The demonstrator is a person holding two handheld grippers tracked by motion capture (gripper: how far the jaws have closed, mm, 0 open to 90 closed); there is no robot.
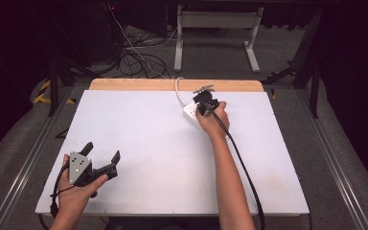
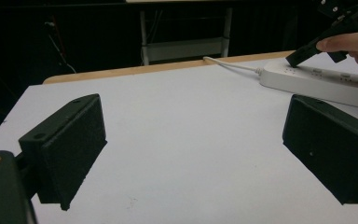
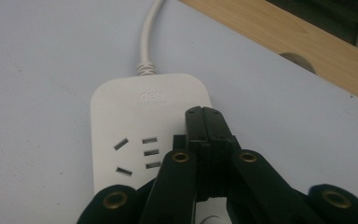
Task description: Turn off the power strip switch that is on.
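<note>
Closed right gripper (image 3: 205, 112) rests its tips over a white plastic power strip (image 3: 135, 135) at the far side of the white table top (image 1: 148, 143).

Its black jaws are pressed together with nothing between them, over the strip's cord end beside the socket slots. The left gripper (image 1: 102, 152) sits near the front left corner, jaws spread wide and empty, well apart from the strip.

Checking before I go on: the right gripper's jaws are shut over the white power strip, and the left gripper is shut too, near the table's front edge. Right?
Not quite. The left gripper is open: the left gripper view shows its jaws wide apart with nothing between them. The rest holds: the right gripper is shut over the white power strip.
</note>
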